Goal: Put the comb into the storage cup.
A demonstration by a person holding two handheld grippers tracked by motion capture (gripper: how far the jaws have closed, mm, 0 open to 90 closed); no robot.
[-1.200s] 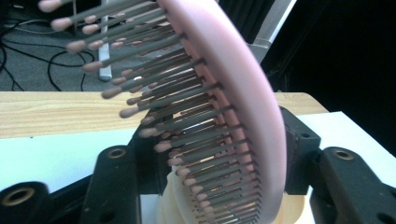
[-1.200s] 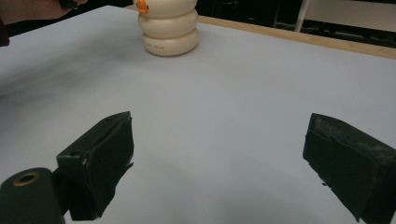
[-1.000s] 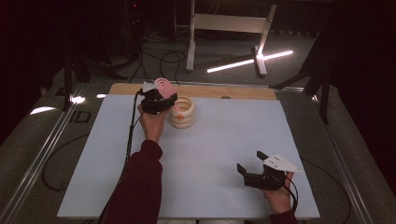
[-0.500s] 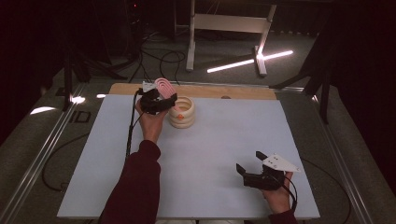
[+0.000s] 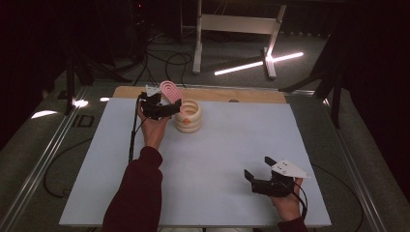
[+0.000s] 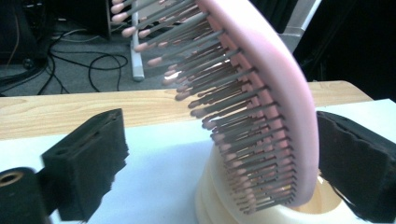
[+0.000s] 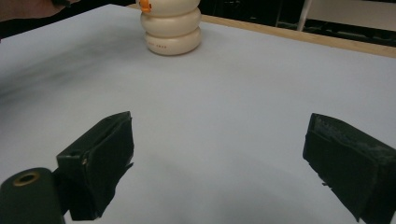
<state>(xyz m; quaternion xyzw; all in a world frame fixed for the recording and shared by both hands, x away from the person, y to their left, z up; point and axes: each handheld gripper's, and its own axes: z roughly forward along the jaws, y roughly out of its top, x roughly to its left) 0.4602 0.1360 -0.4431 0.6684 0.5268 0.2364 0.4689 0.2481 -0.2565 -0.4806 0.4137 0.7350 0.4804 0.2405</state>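
A pink hairbrush [image 5: 170, 90] [image 6: 280, 93] stands with its head up in a cream ribbed holder [image 5: 189, 116] [image 6: 219, 200] [image 7: 172, 32] at the back of the white table top [image 5: 217, 159]. My left gripper [image 5: 173, 105] [image 6: 224, 149] reaches around the brush head and is open. Its jaws have just been opening: the brush is between them, its back close to one pad and the bristles well clear of the other. At the front right my right gripper [image 5: 258, 167] [image 7: 224, 154] is open over bare table with nothing between its jaws.
A small orange piece [image 7: 145, 5] sits on the holder's rim. A wooden strip [image 5: 241, 94] runs along the table's far edge. Beyond it the floor carries cables, a metal stand [image 5: 232, 29] and a bright light bar [image 5: 256, 65]. Metal rails flank the table.
My left gripper's jaws stand wider apart around the brush head than a second ago. Both hands and the brush have kept their places.
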